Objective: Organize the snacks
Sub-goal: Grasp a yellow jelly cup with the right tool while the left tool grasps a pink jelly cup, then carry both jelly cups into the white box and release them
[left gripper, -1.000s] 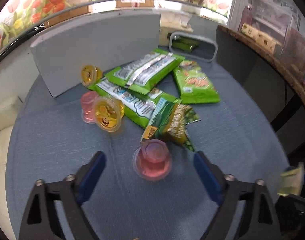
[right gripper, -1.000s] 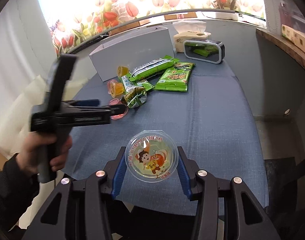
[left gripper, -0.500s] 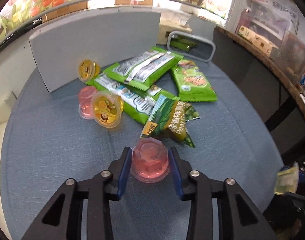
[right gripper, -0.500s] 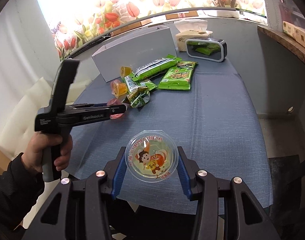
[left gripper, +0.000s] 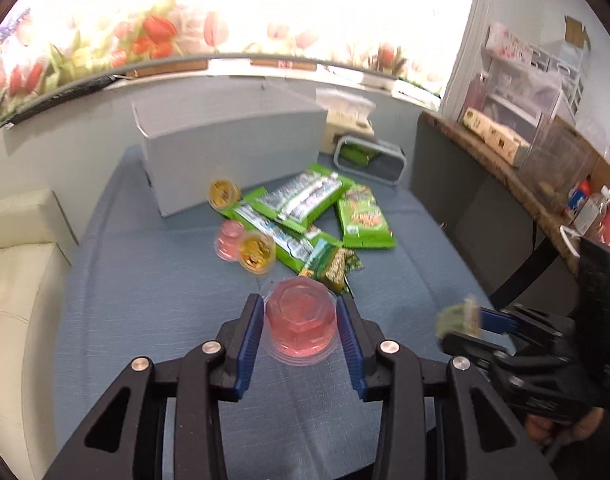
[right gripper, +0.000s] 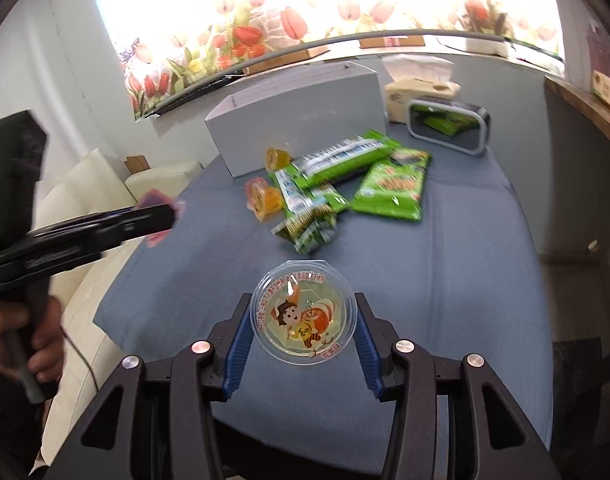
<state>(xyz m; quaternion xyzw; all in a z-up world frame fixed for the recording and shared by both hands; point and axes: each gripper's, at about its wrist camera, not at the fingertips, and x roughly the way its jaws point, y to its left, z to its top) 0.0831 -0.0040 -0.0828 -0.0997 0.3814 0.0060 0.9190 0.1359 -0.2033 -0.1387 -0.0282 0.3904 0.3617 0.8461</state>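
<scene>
I am pinching a pink jelly cup in my left claw, its blue pads pressed against the cup's sides above the blue counter. My right claw is gripping a clear jelly cup with a cartoon lid facing the camera. Beyond them, green snack packets are lying in a loose pile on the counter, with more jelly cups just beside them, near a grey box.
</scene>
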